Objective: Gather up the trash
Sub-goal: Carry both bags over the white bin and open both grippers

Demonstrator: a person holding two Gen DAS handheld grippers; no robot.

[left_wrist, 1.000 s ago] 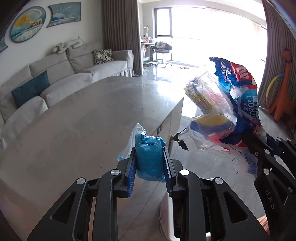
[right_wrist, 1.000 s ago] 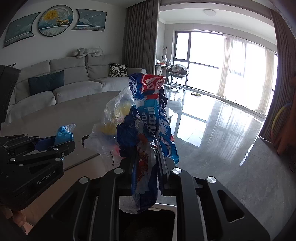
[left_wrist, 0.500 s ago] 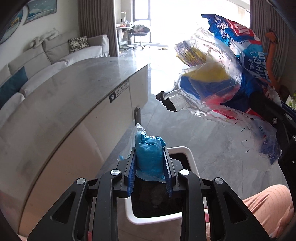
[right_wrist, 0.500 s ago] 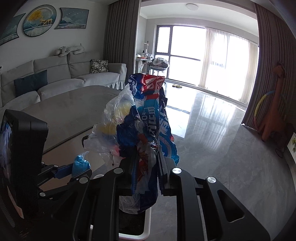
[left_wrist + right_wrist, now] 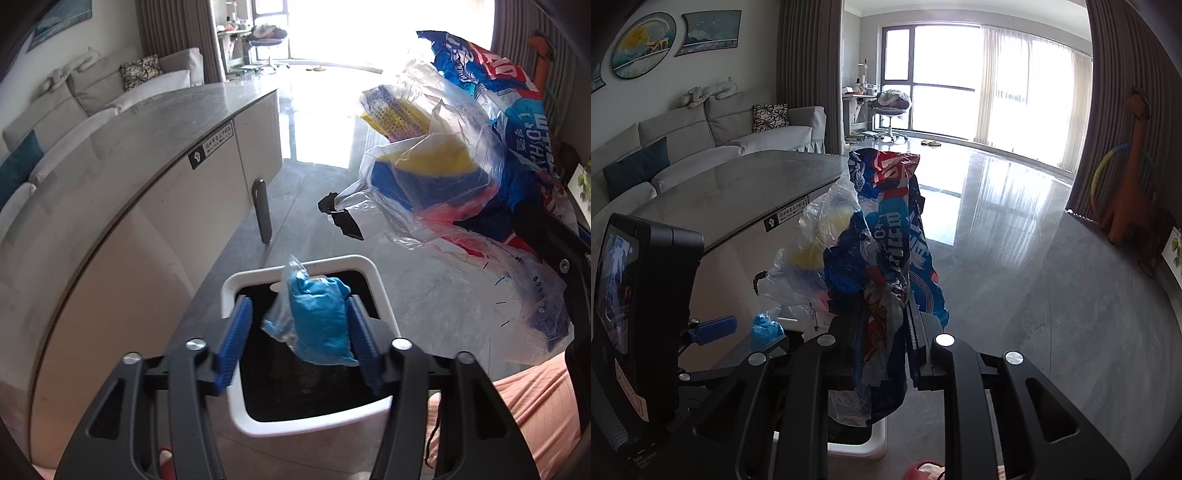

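A crumpled blue packet in clear film (image 5: 317,325) hangs between the blue pads of my left gripper (image 5: 299,310), right over the dark mouth of the white bin (image 5: 382,295). The jaws are opening: the left pad stands clear of the packet, which still leans on the right pad. My right gripper (image 5: 886,306) is shut on a bundle of plastic bags (image 5: 882,229), blue, red, yellow and clear, held up beside the bin (image 5: 857,446). In the left wrist view that bundle (image 5: 461,166) hangs at the upper right. The right wrist view shows my left gripper (image 5: 742,332) with the blue packet (image 5: 764,330).
A stone-topped counter (image 5: 129,147) with a white side and a metal handle (image 5: 262,210) stands just left of the bin. A person's leg in peach trousers (image 5: 517,406) is at the lower right. Glossy grey floor (image 5: 1034,295) spreads to the right, with an orange dinosaur toy (image 5: 1134,166) by the curtain.
My left gripper has come off the counter and down over the bin, and its jaws have spread apart from the blue packet. The right gripper followed lower with its bundle, still shut.
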